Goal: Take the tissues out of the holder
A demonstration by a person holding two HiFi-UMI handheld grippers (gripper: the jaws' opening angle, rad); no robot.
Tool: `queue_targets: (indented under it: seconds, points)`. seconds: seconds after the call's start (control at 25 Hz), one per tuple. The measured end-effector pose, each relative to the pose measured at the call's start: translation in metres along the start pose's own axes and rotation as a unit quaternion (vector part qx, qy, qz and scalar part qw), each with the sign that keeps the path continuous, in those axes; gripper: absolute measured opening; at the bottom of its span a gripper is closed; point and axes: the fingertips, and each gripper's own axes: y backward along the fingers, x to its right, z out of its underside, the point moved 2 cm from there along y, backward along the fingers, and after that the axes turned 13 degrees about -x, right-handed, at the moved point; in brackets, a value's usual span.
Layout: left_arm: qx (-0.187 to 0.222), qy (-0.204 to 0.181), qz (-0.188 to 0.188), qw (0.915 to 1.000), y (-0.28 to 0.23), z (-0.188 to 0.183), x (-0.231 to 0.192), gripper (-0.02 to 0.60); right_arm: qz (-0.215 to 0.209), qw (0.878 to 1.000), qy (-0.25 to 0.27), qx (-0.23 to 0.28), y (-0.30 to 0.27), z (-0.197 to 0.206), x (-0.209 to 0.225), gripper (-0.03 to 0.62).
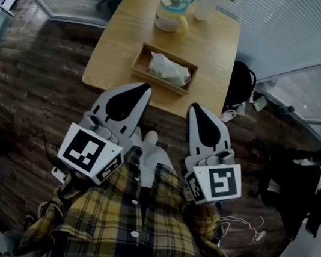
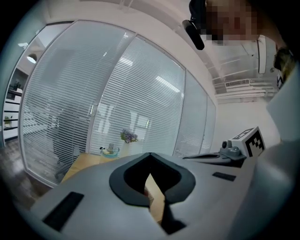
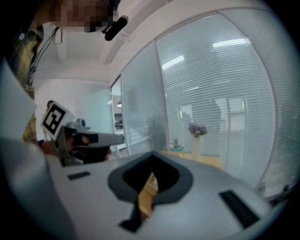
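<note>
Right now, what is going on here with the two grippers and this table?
A person in a plaid shirt holds a gripper in each hand, short of the wooden table. The left gripper and right gripper are both shut and empty, pointing toward the holder near the table's front edge. The white tissues lie in it, untouched.

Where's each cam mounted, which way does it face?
Head view: on the head, steeply down at table and holder; shows left claw, right claw, shirt.
Left gripper view: on left claw, along its shut tips toward blinds; right claw at right.
Right gripper view: on right claw, same way; left claw at left.
Shared: all three see table, vase.
</note>
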Motion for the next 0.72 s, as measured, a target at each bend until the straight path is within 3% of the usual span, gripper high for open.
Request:
queue_targets:
  seconds: [0.32,0.72]
  points:
    - [-0.006,0.003,-0.002,1.0000,-0.024,-0.016,-0.046,0.009,0.002,1.000,-0.010,-0.005,-0.046,-0.020,0.012,0.011]
    - [-0.016,-0.029,0.053,0.9980,-0.073,-0.053,-0.106,0.009,0.056,0.998,-0.027,0.007,-0.113,-0.061,0.037,0.011]
